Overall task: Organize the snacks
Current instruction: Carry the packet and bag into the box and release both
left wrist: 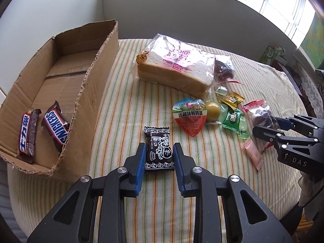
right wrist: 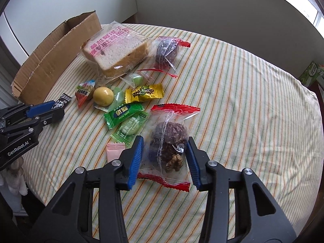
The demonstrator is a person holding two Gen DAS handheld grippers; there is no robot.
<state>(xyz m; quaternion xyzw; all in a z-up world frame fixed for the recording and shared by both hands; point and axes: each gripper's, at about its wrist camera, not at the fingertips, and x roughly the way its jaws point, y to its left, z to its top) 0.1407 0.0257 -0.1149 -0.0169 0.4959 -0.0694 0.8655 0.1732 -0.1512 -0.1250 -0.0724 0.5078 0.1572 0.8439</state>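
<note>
My left gripper [left wrist: 159, 145] is shut on a dark brown cream candy [left wrist: 159, 141] that lies on the striped cloth [left wrist: 125, 109]; its blue pads press both sides of the wrapper. It shows again at the left edge of the right wrist view, as left gripper [right wrist: 58, 107]. My right gripper [right wrist: 165, 138] is shut on a clear packet with red ends [right wrist: 170, 139] holding dates and a walnut, with the pads against both its edges. From the left wrist view the right gripper [left wrist: 261, 125] is at the far right. A torn cardboard box [left wrist: 95, 93] holds two Snickers bars [left wrist: 54, 127].
Between the grippers lie a bagged bread slice [right wrist: 115, 50], a heart-shaped egg pack [left wrist: 190, 117], a yellow ball sweet [right wrist: 103, 96], green candies [right wrist: 121, 115], a yellow candy [right wrist: 143, 93], a pink sachet [right wrist: 113, 151] and a second date packet [right wrist: 166, 52]. Green cartons [left wrist: 271, 54] stand far right.
</note>
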